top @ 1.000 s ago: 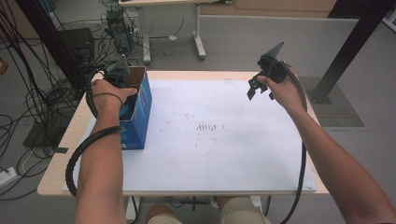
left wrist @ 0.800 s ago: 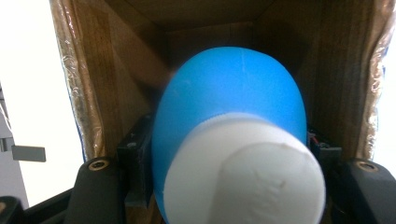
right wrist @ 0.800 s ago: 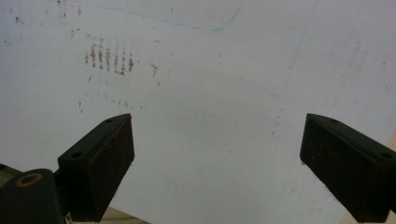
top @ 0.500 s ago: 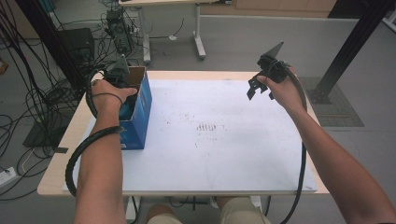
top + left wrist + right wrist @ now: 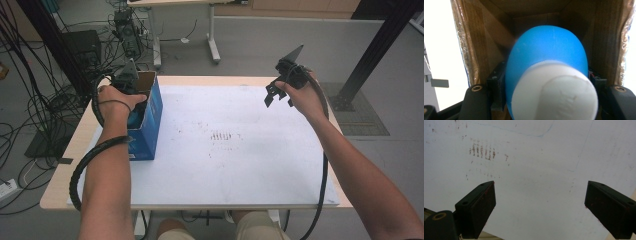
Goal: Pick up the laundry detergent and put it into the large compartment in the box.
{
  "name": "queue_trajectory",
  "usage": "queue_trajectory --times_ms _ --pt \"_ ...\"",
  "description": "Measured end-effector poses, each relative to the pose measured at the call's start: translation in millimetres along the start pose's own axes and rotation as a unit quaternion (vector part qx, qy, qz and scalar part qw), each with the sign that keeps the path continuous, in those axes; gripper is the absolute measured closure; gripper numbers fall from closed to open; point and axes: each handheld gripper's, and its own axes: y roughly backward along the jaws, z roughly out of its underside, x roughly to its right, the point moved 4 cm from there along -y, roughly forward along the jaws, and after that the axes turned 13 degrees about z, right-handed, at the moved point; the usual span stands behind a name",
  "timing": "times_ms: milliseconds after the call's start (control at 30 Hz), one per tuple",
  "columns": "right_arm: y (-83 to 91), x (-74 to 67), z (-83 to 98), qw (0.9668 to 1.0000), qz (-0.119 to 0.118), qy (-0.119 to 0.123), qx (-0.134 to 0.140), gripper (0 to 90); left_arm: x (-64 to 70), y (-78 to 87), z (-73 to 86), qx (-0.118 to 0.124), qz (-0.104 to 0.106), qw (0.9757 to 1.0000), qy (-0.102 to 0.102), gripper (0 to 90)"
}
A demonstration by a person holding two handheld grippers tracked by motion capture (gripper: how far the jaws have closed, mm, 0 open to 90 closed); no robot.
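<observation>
Blue bottle [image 5: 546, 55] between tongs [image 5: 549, 92], inside box [image 5: 486, 42]

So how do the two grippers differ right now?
The left gripper reaches into the blue box, jaws shut on a blue bottle with a white cap; the right gripper hangs above the white table, jaws wide open and empty. Both are black, hand-held, with trailing cables.

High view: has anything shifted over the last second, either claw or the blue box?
Nothing has visibly changed. The left claw stays down inside the blue box, shut on the blue bottle with the white cap. The right claw still hangs open above the far right of the white table top, holding nothing.
</observation>
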Motion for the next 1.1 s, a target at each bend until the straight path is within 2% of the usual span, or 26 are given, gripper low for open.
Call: queue_trajectory --times_ms 1100 --pt "1.3 3.6 2.2 1.0000 -0.001 -0.002 0.003 10.1 0.7 0.4 0.4 0.000 0.002 1.0000 -0.001 36.1"
